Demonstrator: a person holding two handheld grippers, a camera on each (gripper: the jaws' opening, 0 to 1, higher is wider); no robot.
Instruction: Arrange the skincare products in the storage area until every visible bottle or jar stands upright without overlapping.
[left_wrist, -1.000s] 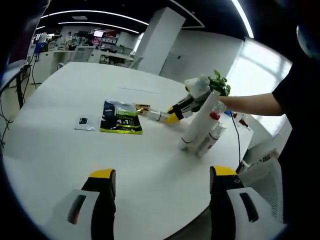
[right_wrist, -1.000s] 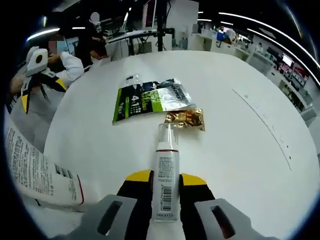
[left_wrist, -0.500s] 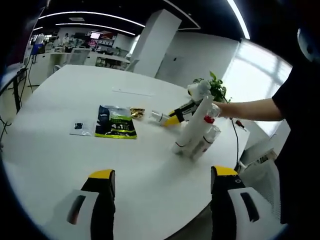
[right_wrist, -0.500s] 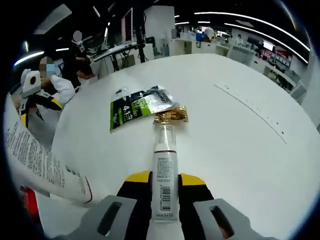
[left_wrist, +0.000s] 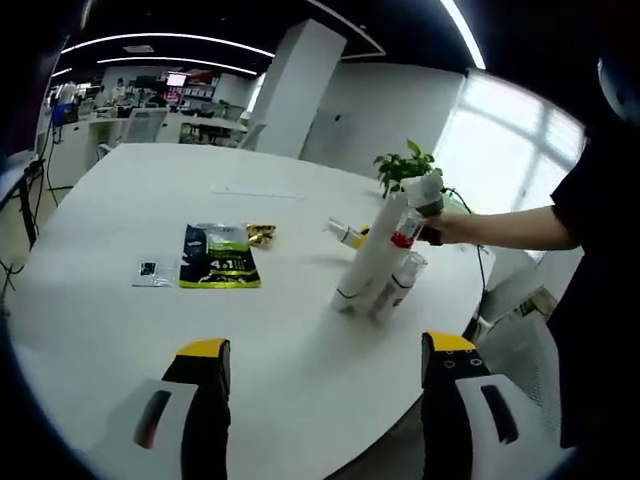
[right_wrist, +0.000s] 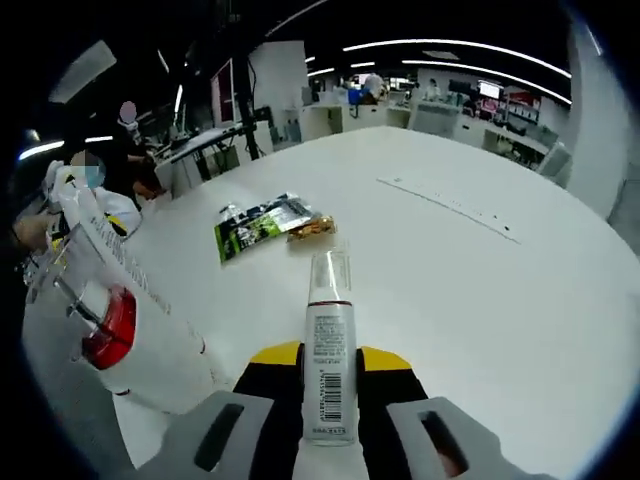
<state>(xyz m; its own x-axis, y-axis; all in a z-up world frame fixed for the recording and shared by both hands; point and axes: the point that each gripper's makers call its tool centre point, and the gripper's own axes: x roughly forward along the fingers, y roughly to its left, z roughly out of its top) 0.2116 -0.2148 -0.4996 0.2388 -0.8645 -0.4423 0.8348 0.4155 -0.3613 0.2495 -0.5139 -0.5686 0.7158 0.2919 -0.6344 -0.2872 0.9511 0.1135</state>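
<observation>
My right gripper (right_wrist: 330, 362) is shut on a small white pump bottle (right_wrist: 329, 340) with a clear cap, held lengthwise between its yellow jaws above the white table (right_wrist: 480, 290). In the left gripper view the same gripper (left_wrist: 355, 237) comes in from the right on a person's arm, carrying that bottle (left_wrist: 338, 230). Beside it a tall white tube (left_wrist: 368, 262) stands on its cap, leaning right, with a red-collared bottle (left_wrist: 398, 288) against it. Both appear close at the left of the right gripper view: the tube (right_wrist: 140, 300) and the bottle (right_wrist: 97, 325). My left gripper (left_wrist: 325, 350) is open over the near table edge.
A green snack packet (left_wrist: 218, 268), a small white sachet (left_wrist: 152, 270) and a gold wrapper (left_wrist: 260, 234) lie left of the bottles. A potted plant (left_wrist: 405, 168) stands behind them. The table's curved edge (left_wrist: 400, 420) runs near my left jaws. Office desks lie beyond.
My right gripper has drawn back from the green packet and gold wrapper with the bottle still in it. The left view has pulled back slightly. The tube stays leaning.
</observation>
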